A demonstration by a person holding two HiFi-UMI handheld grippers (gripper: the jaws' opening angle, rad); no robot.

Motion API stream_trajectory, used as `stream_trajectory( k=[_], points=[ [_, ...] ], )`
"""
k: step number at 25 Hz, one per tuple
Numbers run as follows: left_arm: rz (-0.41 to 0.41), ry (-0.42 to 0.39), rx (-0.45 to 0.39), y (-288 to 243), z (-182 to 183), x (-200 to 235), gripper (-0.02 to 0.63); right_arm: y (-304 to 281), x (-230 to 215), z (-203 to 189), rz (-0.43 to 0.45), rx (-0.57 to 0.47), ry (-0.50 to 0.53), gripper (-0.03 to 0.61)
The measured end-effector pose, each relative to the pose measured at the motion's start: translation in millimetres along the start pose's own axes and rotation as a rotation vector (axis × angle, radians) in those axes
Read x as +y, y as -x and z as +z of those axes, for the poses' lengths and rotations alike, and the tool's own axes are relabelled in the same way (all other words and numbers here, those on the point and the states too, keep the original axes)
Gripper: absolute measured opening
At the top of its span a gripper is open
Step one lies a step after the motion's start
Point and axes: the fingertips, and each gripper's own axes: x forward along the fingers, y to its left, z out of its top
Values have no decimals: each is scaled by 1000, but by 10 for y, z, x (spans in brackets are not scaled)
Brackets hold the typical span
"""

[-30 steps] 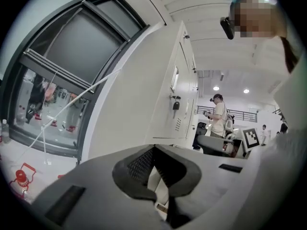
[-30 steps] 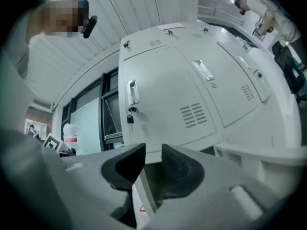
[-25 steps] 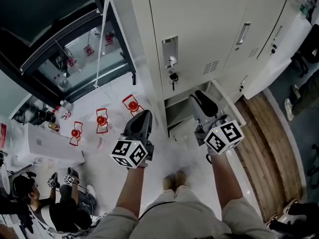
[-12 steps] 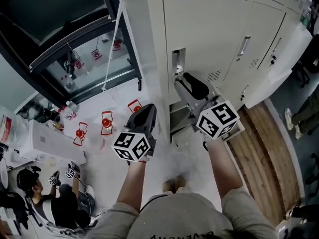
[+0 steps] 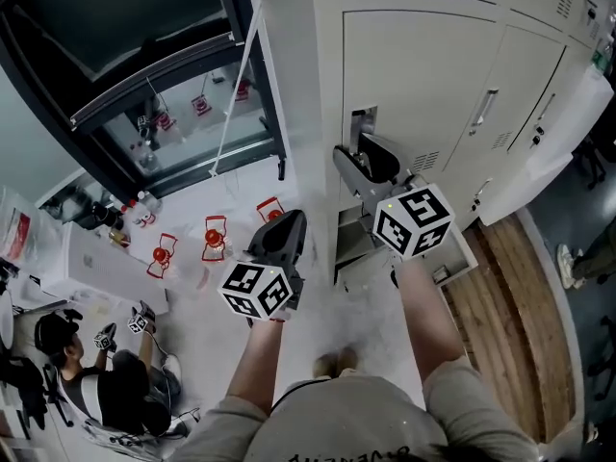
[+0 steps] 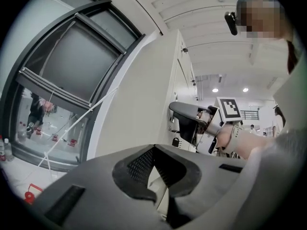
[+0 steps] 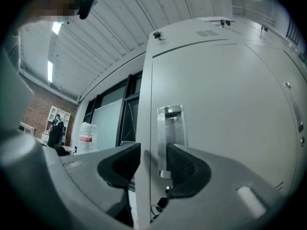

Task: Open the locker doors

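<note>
Your left gripper (image 5: 286,221) is held out level, left of the lockers (image 5: 452,75), jaws together on nothing. Your right gripper (image 7: 153,150) is up at the door (image 7: 225,104), which is shut. Its jaws have just been opening and stand wide, with the handle (image 7: 171,128) between them, unpressed.

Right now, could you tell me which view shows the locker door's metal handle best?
The right gripper view: the metal handle sits close, nearly face-on, mid-frame. The head view shows it small, from steeply above, lower part covered. The left gripper view sees the locker edge-on; the handle is barely discernible.
</note>
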Motion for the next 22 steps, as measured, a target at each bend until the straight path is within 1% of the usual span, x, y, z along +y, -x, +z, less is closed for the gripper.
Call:
stream_trajectory(
  k=[6, 12, 15, 22],
  points=[
    [-1, 10, 9, 35, -53, 14, -2, 82, 74, -3, 11, -4, 7, 170],
    [-47, 19, 28, -7, -124, -131, -2, 307, 161, 39, 5, -3, 48, 170],
    [-77, 21, 36, -18, -162, -228, -2, 453, 183, 55, -15, -8, 67, 167],
    [-151, 40, 47, 81, -292, -473, -2, 880, 230, 96, -94, -16, 93, 163]
  ],
)
